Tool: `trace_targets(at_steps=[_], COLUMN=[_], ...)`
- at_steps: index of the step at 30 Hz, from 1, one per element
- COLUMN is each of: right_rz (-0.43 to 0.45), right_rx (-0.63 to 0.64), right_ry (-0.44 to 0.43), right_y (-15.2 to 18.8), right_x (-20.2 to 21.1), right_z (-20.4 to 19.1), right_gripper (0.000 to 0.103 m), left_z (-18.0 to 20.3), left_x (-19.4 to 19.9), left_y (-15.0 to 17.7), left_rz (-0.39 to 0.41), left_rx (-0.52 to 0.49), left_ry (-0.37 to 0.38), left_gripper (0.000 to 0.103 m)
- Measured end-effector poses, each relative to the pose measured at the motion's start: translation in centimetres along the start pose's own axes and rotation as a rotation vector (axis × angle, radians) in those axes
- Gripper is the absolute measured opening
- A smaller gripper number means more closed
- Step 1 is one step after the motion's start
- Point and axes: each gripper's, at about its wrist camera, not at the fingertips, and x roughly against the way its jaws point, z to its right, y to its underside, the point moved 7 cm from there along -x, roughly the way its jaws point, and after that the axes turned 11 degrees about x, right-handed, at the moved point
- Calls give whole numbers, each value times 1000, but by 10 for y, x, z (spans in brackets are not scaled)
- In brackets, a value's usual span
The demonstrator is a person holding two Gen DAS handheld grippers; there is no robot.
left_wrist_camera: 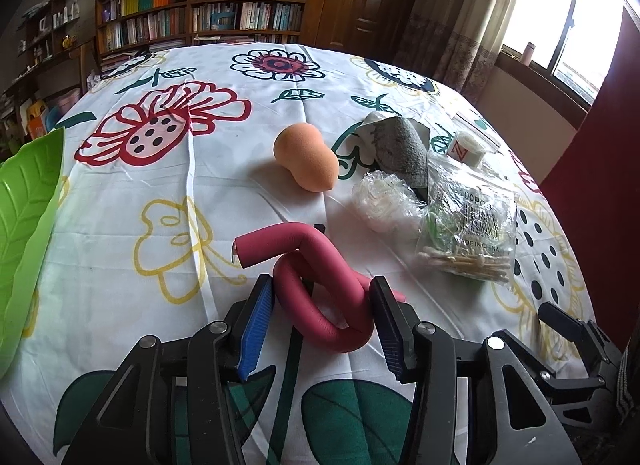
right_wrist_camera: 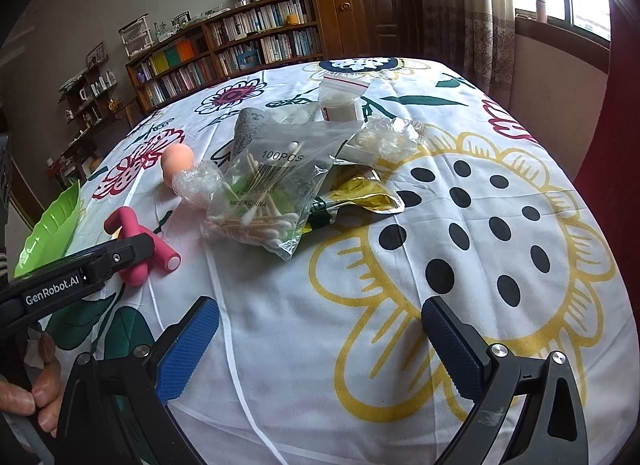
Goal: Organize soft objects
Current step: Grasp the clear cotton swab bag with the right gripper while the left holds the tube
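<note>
A pink foam roller [left_wrist_camera: 320, 305], bent into a loop, lies on the flowered tablecloth [left_wrist_camera: 160, 185]. My left gripper [left_wrist_camera: 320, 285] is shut on it, both blue pads pressing the loop's sides. From the right wrist the same roller [right_wrist_camera: 160, 249] shows partly behind the left gripper [right_wrist_camera: 140, 253]. An orange egg-shaped sponge [left_wrist_camera: 306, 159] [right_wrist_camera: 178, 161] lies beyond it. My right gripper [right_wrist_camera: 320, 309] stands open over bare cloth, holding nothing, near the table's front edge.
A green leaf-shaped tray [left_wrist_camera: 24, 217] [right_wrist_camera: 52, 225] sits at the left edge. To the right lie a grey sponge [left_wrist_camera: 404, 149], a plastic-wrapped white ball [left_wrist_camera: 384, 201], a bag of cotton swabs [left_wrist_camera: 472, 233] [right_wrist_camera: 276, 193], a small zip bag [right_wrist_camera: 340, 101] and a gold pouch [right_wrist_camera: 360, 193].
</note>
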Motion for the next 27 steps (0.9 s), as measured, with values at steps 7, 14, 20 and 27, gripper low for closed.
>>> trace_targets(at_steps=[7, 14, 20, 27], right_rz=[41, 55, 49, 69], right_rx=[-9, -18, -21, -25], right_ry=[-2, -13, -53, -79], right_y=[-33, -60, -63, -59], right_x=[-4, -24, -34, -27], right_z=[1, 1, -8, -13], right_gripper=[103, 95, 60, 20], left_z=[-5, -12, -19, -21], left_x=[14, 21, 19, 19], left_y=[0, 0, 1, 0], left_rz=[43, 49, 41, 42], left_rx=[-31, -32, -22, -18], left_ry=[-18, -16, -17, -15], left_gripper=[50, 50, 50, 50])
